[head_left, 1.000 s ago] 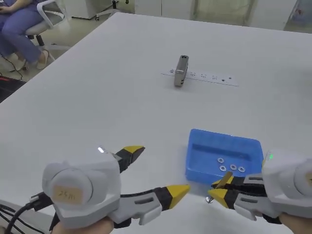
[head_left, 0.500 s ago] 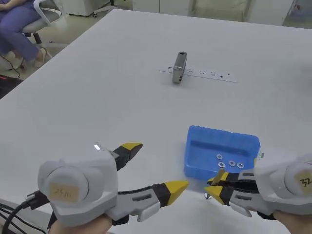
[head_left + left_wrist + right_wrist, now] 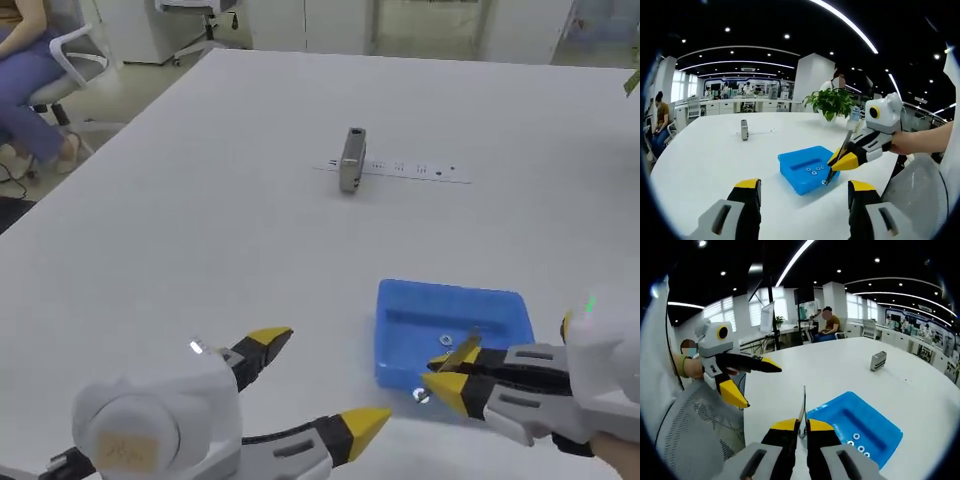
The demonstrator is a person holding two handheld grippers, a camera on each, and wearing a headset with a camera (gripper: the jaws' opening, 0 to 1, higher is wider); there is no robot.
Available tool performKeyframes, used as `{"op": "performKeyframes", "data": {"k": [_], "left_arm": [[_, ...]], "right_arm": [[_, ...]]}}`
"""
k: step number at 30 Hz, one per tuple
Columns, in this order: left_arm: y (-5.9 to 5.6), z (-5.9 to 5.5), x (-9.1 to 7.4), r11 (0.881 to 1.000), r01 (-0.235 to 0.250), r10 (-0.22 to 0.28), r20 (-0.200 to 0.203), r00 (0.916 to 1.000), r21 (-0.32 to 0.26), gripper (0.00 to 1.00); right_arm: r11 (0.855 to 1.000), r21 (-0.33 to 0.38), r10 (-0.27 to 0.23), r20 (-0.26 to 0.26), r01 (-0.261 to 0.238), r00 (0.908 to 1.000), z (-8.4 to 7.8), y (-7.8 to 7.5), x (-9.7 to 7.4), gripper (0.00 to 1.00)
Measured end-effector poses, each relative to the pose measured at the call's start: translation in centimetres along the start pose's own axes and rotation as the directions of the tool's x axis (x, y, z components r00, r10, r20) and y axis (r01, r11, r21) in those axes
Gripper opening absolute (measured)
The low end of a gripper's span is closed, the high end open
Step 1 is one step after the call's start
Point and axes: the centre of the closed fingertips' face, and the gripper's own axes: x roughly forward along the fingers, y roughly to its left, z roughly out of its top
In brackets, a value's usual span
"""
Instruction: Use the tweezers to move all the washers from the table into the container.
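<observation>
Clamping tweezers [image 3: 802,407], right tool [image 3: 438,375] hovers by container [image 3: 450,298] — left tool [image 3: 335,376] gapes (head view).

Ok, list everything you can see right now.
Table: one, white.
Container: one, blue, near table edge.
Washers: at least three, silver, inside container.
Tweezers: one, metal, in right gripper.
Loose washer: one, silver, at tweezers' tip.
Power strip: one, white, far across table.
Block: one, grey, at strip's left end.
Plant: one, green, beyond table.
People: several, seated in background.
Left gripper: one, grey-yellow, jaws open.
Right gripper: one, grey-yellow, jaws shut on tweezers.
</observation>
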Motion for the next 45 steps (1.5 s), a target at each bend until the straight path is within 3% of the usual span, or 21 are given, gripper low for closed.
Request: {"op": "performKeyframes", "data": {"k": [8, 12, 18, 30, 39, 45], "left_arm": [[-0.3, -0.1, 0.1, 1.000, 0.007, -0.007, -0.009, 0.9999, 0.014, 0.72], [-0.3, 0.0, 0.1, 1.000, 0.003, -0.003, -0.005, 1.0000, 0.012, 0.72], [0.0, 0.2, -0.1, 1.000, -0.015, 0.015, 0.003, 0.9999, 0.010, 0.71], [0.7, 0.3, -0.4, 0.999, -0.045, 0.045, 0.012, 0.9989, -0.008, 0.71], [1.1, 0.5, -0.6, 0.998, -0.067, 0.067, 0.023, 0.9975, -0.009, 0.69], [0.8, 0.7, -0.5, 0.998, -0.055, 0.056, 0.027, 0.9981, -0.015, 0.72]], "right_arm": [[0.998, -0.030, -0.057, 0.044, 0.058, 0.9974, 3.1, -2.2, 0.2, 0.03], [0.997, -0.024, -0.076, 0.048, 0.078, 0.9959, 3.7, -3.7, 0.6, 0.03], [0.994, 0.044, -0.104, 0.053, 0.102, 0.9932, 4.0, -6.0, 1.3, 0.03], [0.987, 0.074, -0.137, -0.050, 0.140, 0.9893, 1.5, -8.4, 3.3, 0.03], [0.988, 0.062, -0.137, -0.104, 0.144, 0.9851, -0.2, -9.2, 4.1, 0.03], [0.990, 0.052, -0.123, -0.140, 0.131, 0.9826, -1.5, -8.9, 4.4, 0.03]]}}
